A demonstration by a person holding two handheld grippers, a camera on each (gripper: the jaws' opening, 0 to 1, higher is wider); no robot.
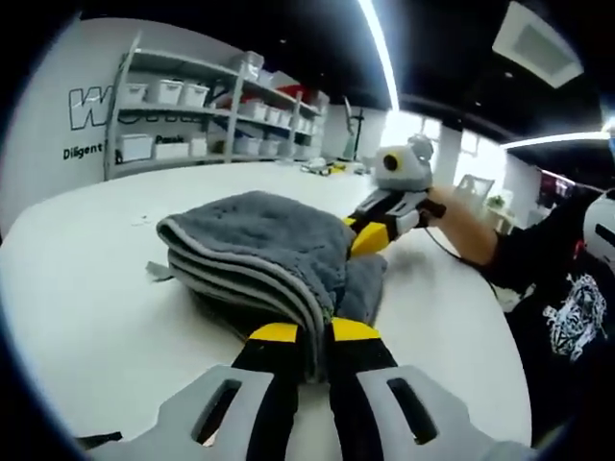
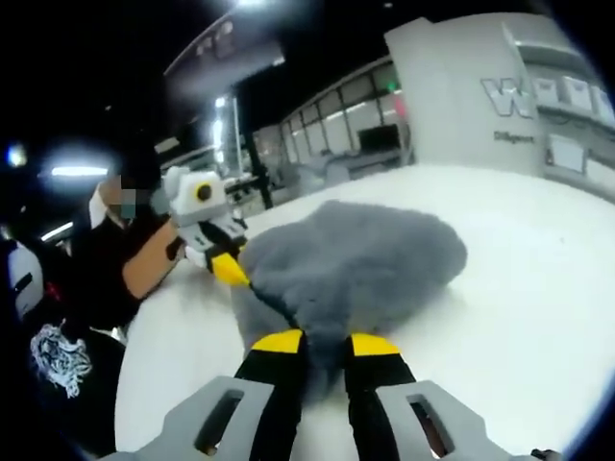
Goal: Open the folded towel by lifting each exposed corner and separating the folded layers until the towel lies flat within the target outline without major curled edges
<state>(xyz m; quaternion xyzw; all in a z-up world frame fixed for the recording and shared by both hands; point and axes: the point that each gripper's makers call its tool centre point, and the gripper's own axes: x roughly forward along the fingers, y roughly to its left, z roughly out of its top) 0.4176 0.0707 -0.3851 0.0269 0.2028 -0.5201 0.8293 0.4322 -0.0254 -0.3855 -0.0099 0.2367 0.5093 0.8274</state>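
Both grippers (left (image 1: 315,332), right (image 2: 325,344)) pinch the grey towel (image 1: 258,248).

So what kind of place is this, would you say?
Probably a workshop or lab office: metal shelving stacked with storage bins, a wall with large lettering, strip ceiling lights, and a big white table holding the grey towel.

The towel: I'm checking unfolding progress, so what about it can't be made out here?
- Left gripper view: the towel hides its own far side and the right gripper fingers' contact.
- Right gripper view: blur hides the layers.
- Target outline: not discernible on the table.
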